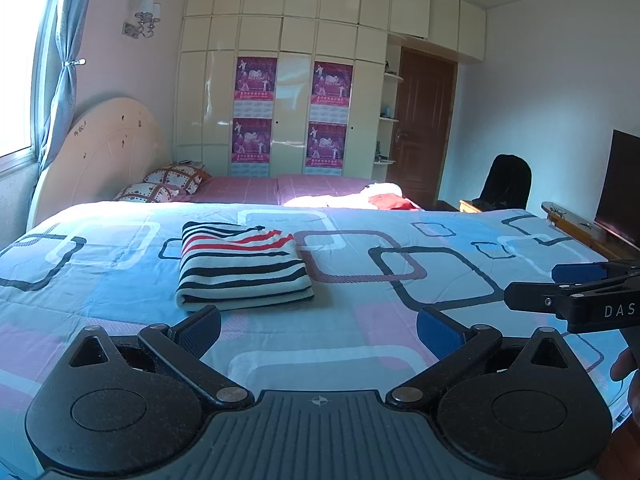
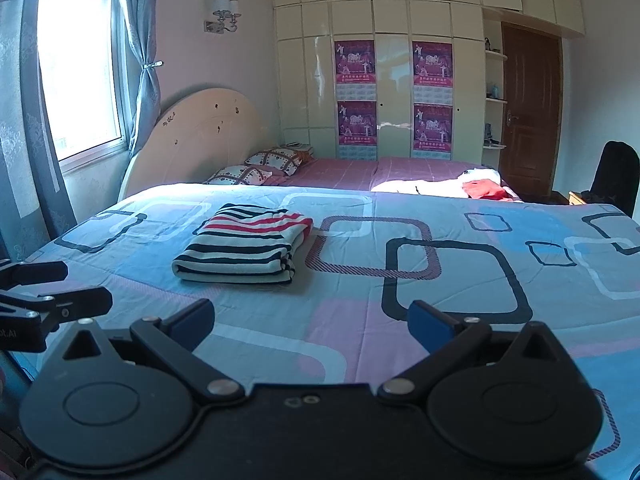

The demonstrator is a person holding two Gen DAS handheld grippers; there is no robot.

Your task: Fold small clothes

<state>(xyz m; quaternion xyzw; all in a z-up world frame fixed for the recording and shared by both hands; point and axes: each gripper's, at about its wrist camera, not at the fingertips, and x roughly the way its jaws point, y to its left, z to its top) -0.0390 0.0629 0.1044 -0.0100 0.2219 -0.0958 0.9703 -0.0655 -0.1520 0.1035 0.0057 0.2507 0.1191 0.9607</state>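
Observation:
A striped garment (image 1: 242, 266) in white, black and red lies folded into a neat rectangle on the blue patterned bedspread (image 1: 400, 320); it also shows in the right wrist view (image 2: 244, 246). My left gripper (image 1: 318, 334) is open and empty, a short way in front of the garment and apart from it. My right gripper (image 2: 310, 326) is open and empty, in front and to the right of the garment. The right gripper shows at the right edge of the left wrist view (image 1: 532, 284); the left gripper shows at the left edge of the right wrist view (image 2: 80, 286).
A second bed (image 1: 280, 188) with pillows (image 1: 176, 176) and a white and red clothes heap (image 1: 380, 196) lies beyond. A wardrobe (image 1: 288, 100), a door (image 1: 424, 124), a dark chair (image 1: 506, 184) and a TV (image 1: 620, 184) stand around.

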